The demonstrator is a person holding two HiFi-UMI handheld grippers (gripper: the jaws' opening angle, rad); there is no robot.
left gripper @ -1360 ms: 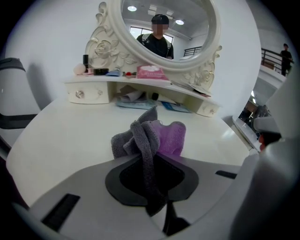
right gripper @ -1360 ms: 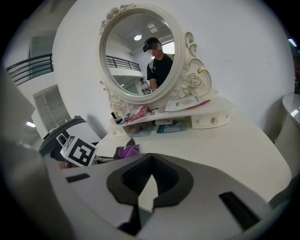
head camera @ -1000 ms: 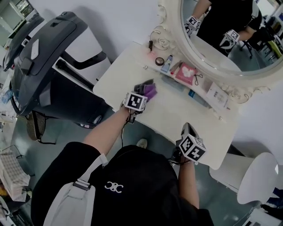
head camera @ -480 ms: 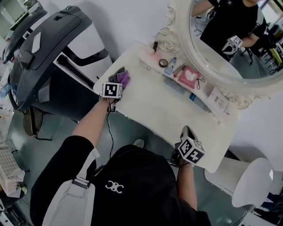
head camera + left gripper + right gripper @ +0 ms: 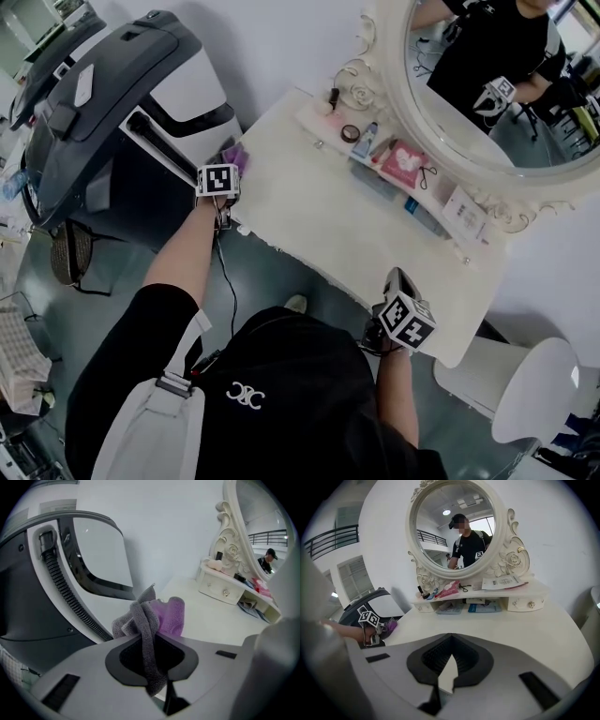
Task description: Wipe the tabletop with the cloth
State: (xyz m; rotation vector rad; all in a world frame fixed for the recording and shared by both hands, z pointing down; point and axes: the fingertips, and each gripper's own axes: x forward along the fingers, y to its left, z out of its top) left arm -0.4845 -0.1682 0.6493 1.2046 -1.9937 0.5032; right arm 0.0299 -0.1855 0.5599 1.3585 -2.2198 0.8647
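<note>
Your left gripper (image 5: 225, 169) is at the tabletop's (image 5: 347, 234) left corner, with the cloth (image 5: 234, 155) between its fingers. The machine (image 5: 103, 122) stands just left of that corner. Your right gripper (image 5: 397, 277) is at the near right edge, well apart. The mirror (image 5: 487, 84) and shelf (image 5: 412, 183) line the far side.
</note>
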